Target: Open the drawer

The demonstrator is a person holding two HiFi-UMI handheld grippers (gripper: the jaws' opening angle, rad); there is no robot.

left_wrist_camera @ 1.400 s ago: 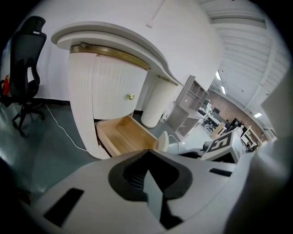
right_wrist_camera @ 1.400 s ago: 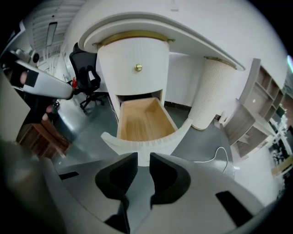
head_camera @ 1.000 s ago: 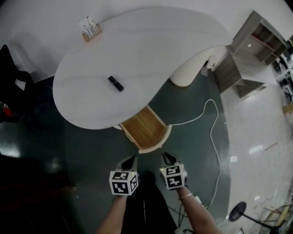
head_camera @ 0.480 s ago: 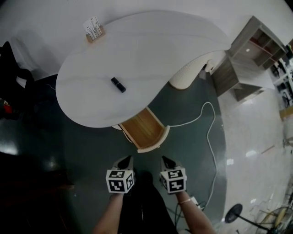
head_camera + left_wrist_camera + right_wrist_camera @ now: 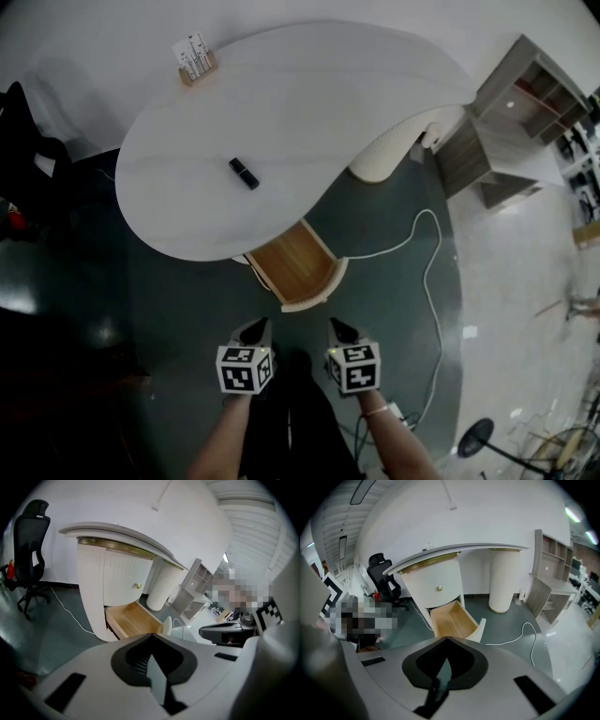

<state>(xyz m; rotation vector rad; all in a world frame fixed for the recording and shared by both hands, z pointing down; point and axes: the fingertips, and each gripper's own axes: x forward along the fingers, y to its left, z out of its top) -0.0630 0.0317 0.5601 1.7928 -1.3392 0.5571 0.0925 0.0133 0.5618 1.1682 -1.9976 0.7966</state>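
The drawer stands pulled out from under the white curved table. Its wooden inside is bare and its white front faces me. The same drawer appears in the left gripper view, and the right gripper view has the drawer below a second drawer front with a brass knob. My left gripper and right gripper hang side by side over the dark floor, short of the drawer front and apart from it. In its own view the left gripper is shut on nothing. So is the right gripper.
A small black object and a card holder lie on the tabletop. A white cable runs across the floor at the right. A ribbed white pillar and a shelf unit stand beyond. A black office chair is at the left.
The right gripper's jaws have come together. Both grippers sit a little farther from the drawer front in the head view. The drawer has not moved.
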